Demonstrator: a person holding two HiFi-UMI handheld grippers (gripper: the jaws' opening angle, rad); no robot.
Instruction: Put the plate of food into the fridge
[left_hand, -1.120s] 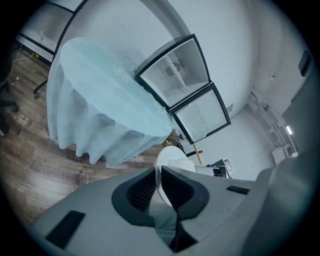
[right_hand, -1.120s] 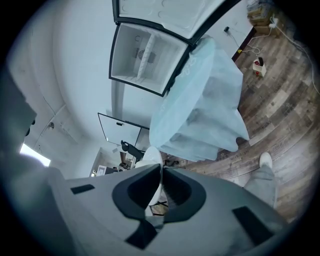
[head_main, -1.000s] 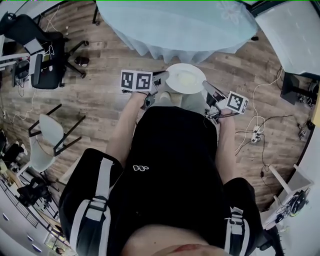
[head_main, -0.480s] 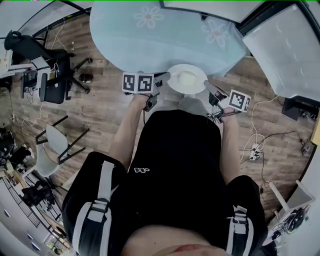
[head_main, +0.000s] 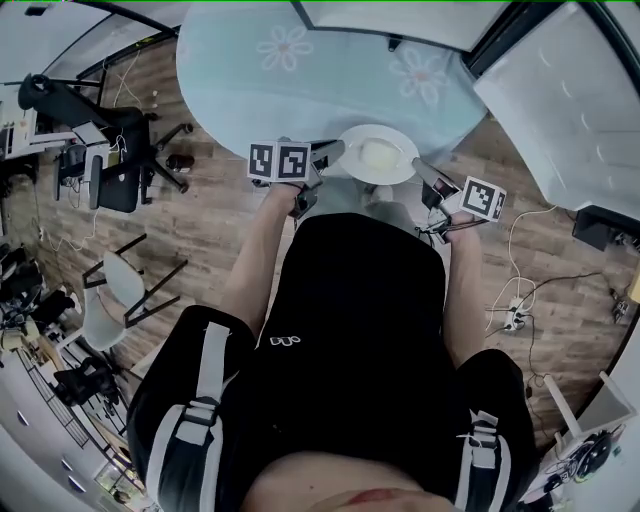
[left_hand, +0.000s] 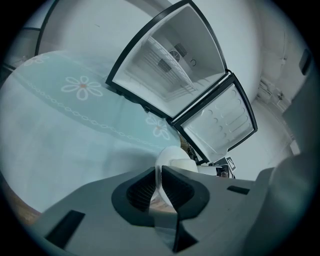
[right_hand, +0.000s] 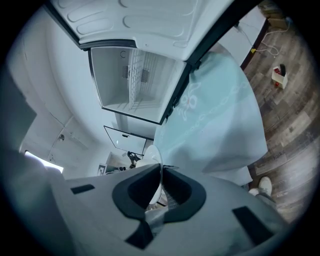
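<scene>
Forearms reached forward from a black-clad torso, elbows close to the sides, as a person carried a plate (head_main: 378, 155) between two handheld tools. At far left, a black office chair (head_main: 110, 160) stood on the wood floor (head_main: 210, 200). The left gripper (head_main: 330, 152) met the plate's left rim, its marker cube facing up, and its fingers (left_hand: 140, 190) were clamped on that thin white edge. The plate, bearing a pale mound of food (head_main: 372, 153), was held level in the air over the near edge of the table (head_main: 250, 70), which was covered in a light blue cloth with flower prints. The right gripper (head_main: 420, 172) came in at an angle from the opposite side, fingers likewise closed on the rim.

Only the head view showed both arms, the whole plate and the cables and power strip (head_main: 512, 315) on the floor at right. The left gripper view alone looked past the table into the fridge (left_hand: 175, 60), both of its doors swung open and its white upper compartment bare. The right gripper view showed that same compartment from below, along with the cloth's hanging edge and a pale shoe (right_hand: 265, 186) on the floorboards.
</scene>
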